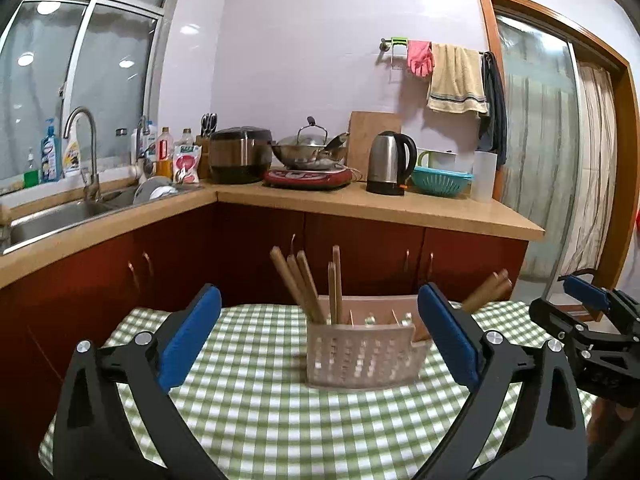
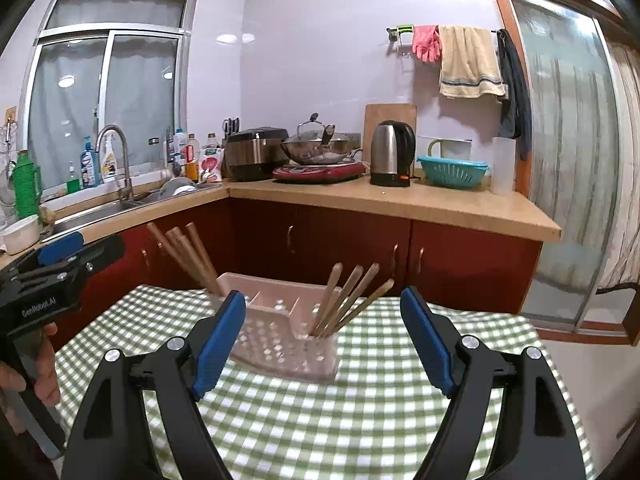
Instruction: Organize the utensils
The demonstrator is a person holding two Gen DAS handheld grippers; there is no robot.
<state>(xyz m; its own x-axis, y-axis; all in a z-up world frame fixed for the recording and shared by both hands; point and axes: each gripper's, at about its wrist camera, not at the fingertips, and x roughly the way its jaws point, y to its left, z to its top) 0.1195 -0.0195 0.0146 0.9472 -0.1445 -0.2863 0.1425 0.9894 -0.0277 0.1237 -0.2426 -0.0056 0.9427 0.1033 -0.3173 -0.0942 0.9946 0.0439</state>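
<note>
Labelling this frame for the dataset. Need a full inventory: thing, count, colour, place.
utensil holder: 1, pale pink, perforated, on the table
chopsticks: wooden; about five at the holder's left end, four at its right end
tablecloth: 1, green and white check, over the table
kettle: 1, steel and black, on the counter
wok: 1, steel, lidded, on a red cooker
rice cooker: 1, dark, left of the wok
colander: 1, teal, right of the kettle
cutting board: 1, wooden, against the wall
towel: 1, beige, on the wall rail
rubber gloves: pink, same rail
sink: 1, steel, with tap, under the window
left gripper: black with blue pads, open, empty
right gripper: same, open, empty
</note>
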